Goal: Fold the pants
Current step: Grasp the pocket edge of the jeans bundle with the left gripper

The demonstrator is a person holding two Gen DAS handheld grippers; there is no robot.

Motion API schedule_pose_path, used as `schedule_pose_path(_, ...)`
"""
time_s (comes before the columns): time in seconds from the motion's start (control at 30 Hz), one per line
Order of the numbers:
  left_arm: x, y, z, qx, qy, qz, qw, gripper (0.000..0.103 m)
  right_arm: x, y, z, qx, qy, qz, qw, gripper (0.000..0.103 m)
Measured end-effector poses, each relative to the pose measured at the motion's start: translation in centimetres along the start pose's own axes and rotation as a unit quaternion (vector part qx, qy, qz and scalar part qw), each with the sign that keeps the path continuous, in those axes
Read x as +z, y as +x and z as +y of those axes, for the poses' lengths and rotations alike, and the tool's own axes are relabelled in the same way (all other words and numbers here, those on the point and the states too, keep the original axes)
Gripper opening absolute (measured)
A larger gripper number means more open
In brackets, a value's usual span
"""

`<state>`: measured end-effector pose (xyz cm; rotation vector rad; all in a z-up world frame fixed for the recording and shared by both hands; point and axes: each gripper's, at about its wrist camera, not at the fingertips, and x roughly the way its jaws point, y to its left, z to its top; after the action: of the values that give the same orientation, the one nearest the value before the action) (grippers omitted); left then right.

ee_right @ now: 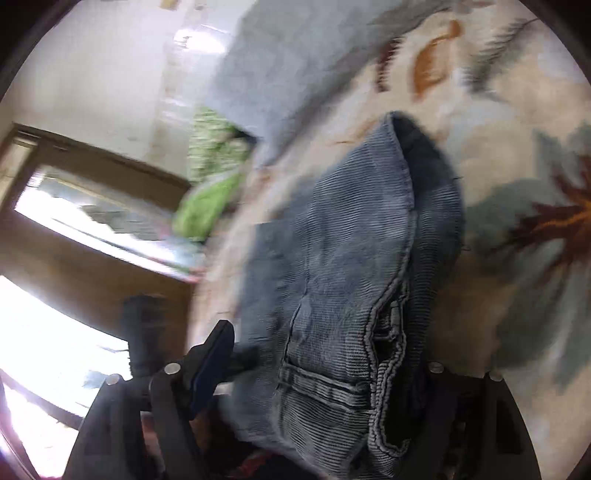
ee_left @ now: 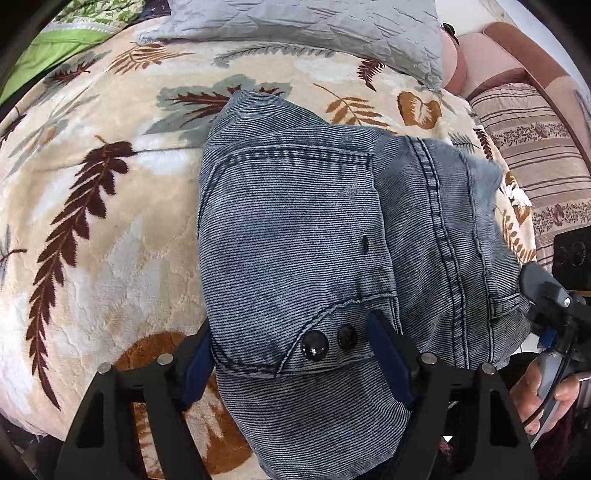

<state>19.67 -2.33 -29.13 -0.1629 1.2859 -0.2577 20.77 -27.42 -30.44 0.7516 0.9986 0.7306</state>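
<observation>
The blue-grey corduroy pants (ee_left: 303,236) lie bunched on the leaf-patterned blanket (ee_left: 92,206), back pocket and two dark buttons up. My left gripper (ee_left: 291,354) has its jaws wide apart around the waistband, fabric draped between the fingers (ee_left: 388,354). My right gripper (ee_left: 546,295) shows at the right edge of the left wrist view, at the pants' side. In the blurred right wrist view the pants (ee_right: 354,266) hang over my right gripper (ee_right: 317,373); its left finger (ee_right: 210,365) shows and the right one is hidden under cloth.
A grey quilted pillow (ee_left: 303,26) lies at the head of the bed. A green patterned cloth (ee_left: 55,29) sits at the far left corner. A striped cover (ee_left: 532,147) lies to the right. A window and wooden frame (ee_right: 85,206) stand beyond the bed.
</observation>
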Motion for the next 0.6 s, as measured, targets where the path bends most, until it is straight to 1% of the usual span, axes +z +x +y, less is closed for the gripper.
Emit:
schedule_pose_path(0.03,0.0,0.1,-0.1,0.003,-0.002,0.001,1.0,0.079,-0.1,0.6,-0.2,-0.031,-0.001,0.01,0.999,0.08)
schedule_pose_path(0.07,0.0,0.1,-0.1,0.007,-0.004,0.003,1.0,0.079,-0.2,1.4,-0.9,-0.058,0.014,0.023,0.998,0.08)
schedule_pose_path(0.1,0.0,0.2,-0.2,0.011,-0.008,0.006,0.9999,0.081,-0.3,2.0,-1.8,-0.072,0.037,0.034,0.996,0.08)
schedule_pose_path(0.13,0.0,0.3,-0.1,0.014,-0.017,0.007,0.9997,0.082,-0.2,2.1,-2.4,-0.069,0.057,0.034,0.995,0.08)
schedule_pose_path(0.17,0.0,0.3,-0.1,0.014,-0.023,0.006,0.9996,0.083,0.0,2.0,-2.4,-0.064,0.062,0.03,0.996,0.08)
schedule_pose_path(0.33,-0.5,0.0,0.0,0.02,-0.011,-0.012,0.9997,0.082,0.0,1.8,-1.6,-0.055,0.034,0.035,0.997,0.08)
schedule_pose_path(0.37,-0.4,0.1,0.0,0.018,-0.013,-0.013,0.9997,0.082,0.0,1.9,-1.7,-0.058,0.032,0.038,0.997,0.08)
schedule_pose_path(0.4,-0.4,0.2,0.1,0.016,-0.014,-0.013,0.9997,0.082,-0.1,2.1,-2.1,-0.068,0.037,0.045,0.996,0.079)
schedule_pose_path(0.47,0.0,0.5,0.2,0.012,-0.016,-0.008,0.9998,0.083,0.0,2.2,-2.2,-0.066,0.046,0.04,0.996,0.079)
schedule_pose_path(0.53,0.3,0.7,0.8,0.005,-0.027,0.0,0.9996,0.09,0.1,2.2,-2.2,-0.063,0.049,0.038,0.996,0.082)
schedule_pose_path(0.6,0.3,0.9,1.2,-0.004,-0.027,-0.004,0.9996,0.091,0.1,2.1,-2.0,-0.064,0.041,0.04,0.996,0.082)
